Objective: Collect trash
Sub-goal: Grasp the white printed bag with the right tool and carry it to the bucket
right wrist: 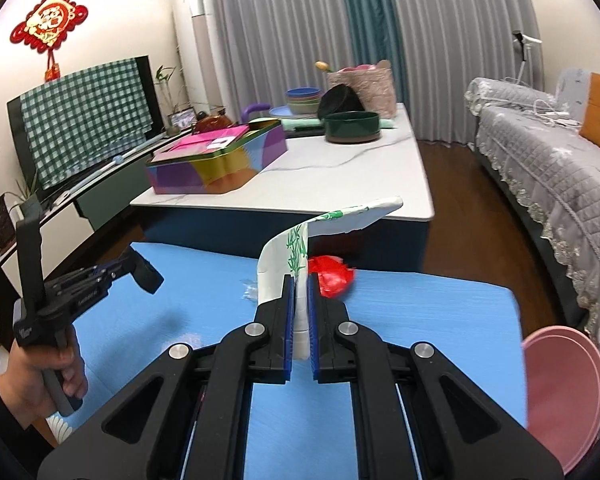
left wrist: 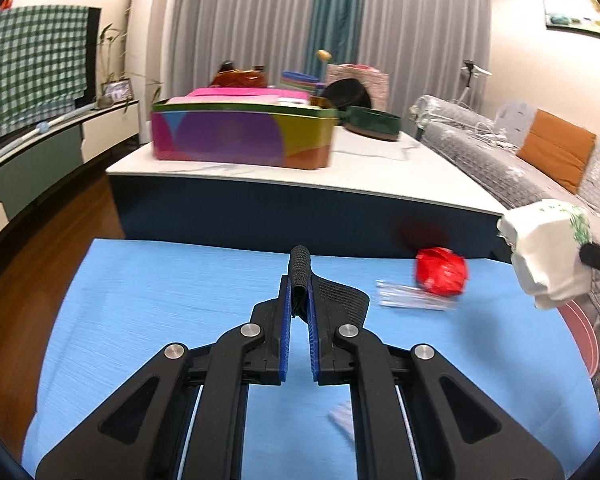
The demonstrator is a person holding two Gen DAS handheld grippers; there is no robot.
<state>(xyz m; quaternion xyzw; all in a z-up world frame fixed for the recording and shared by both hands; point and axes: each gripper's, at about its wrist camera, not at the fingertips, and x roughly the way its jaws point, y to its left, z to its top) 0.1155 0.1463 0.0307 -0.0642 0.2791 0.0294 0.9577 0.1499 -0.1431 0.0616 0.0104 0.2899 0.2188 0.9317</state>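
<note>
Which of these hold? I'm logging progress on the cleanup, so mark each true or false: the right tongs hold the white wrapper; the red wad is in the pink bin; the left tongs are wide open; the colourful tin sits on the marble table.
1. The right tongs grip the white wrapper: true.
2. The red wad is in the pink bin: false, it lies on the blue mat.
3. The left tongs are wide open: false, they are shut on something black.
4. The colourful tin sits on the marble table: true.
</note>
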